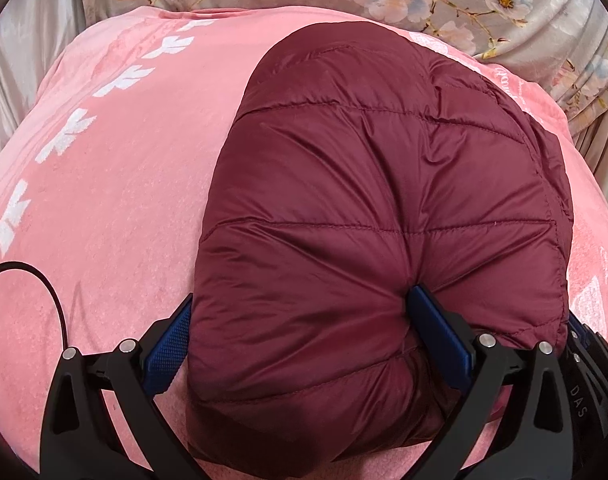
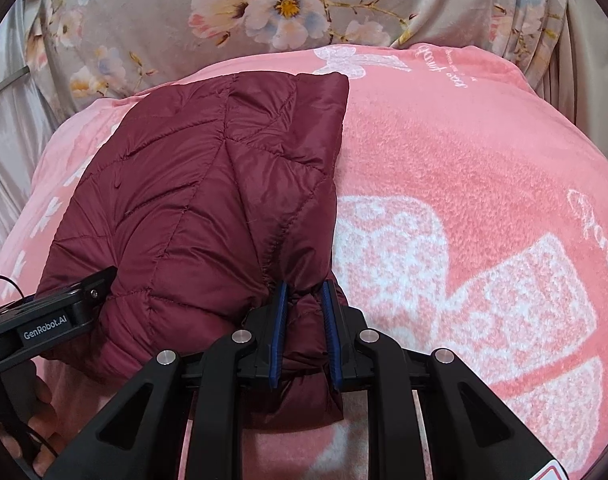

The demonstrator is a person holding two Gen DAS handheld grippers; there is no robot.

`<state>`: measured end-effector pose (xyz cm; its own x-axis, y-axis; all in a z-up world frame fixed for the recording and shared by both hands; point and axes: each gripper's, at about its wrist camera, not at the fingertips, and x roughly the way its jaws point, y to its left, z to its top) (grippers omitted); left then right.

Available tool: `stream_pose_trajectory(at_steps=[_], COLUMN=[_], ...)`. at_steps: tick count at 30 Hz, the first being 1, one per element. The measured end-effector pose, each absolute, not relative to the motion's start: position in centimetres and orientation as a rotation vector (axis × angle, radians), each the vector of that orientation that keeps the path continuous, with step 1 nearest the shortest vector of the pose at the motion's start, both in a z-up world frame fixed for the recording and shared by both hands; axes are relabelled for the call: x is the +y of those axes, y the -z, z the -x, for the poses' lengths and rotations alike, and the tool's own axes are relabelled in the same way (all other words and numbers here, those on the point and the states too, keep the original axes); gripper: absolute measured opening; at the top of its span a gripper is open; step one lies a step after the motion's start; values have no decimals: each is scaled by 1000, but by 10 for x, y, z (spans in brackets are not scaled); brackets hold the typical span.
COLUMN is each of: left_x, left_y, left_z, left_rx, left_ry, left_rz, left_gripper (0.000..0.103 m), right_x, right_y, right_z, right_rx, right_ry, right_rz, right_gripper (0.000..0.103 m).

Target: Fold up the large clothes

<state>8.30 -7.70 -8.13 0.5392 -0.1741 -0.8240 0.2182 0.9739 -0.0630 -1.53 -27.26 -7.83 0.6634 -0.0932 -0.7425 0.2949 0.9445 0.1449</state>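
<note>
Jaws on my right gripper (image 2: 302, 336) stand close together, pinching a bunched fold at the near right corner of the maroon quilted jacket (image 2: 208, 216), the fabric squeezed between both blue pads. On my left gripper (image 1: 300, 340) the jaws stand much wider, and a thick puffy bulge of the same jacket (image 1: 367, 208) fills the gap between them; the right pad presses a dent into the padding, while the left pad sits at the jacket's left edge, so I read this as a broad grip on the near end. From the right wrist view I see the left gripper's black body (image 2: 44, 320) against the jacket's near left side, with the person's hand (image 2: 28, 420) below it. The jacket lies folded into a compact bundle on a pink blanket (image 1: 104, 200) with white butterfly prints (image 2: 463, 300), running away from me toward the far edge. Beyond the pink blanket is a grey floral cloth (image 2: 264, 4), and a black cable (image 1: 44, 284) loops over the blanket at the left.
</note>
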Motion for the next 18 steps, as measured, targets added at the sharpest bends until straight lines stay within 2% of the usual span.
stream_pose_trajectory(at_steps=[15,18], left_x=[-75,-60], left_y=[80,72], left_z=[-72,-82], left_rx=[913,987], left_ry=[224,278], left_rz=[-73,-12], left_gripper=[98,98], right_x=[-274,-288], right_y=[82,72], right_z=[16,20], right_rx=[815,824], right_ry=[218,197], right_rz=[-285,-365], right_gripper=[19,29])
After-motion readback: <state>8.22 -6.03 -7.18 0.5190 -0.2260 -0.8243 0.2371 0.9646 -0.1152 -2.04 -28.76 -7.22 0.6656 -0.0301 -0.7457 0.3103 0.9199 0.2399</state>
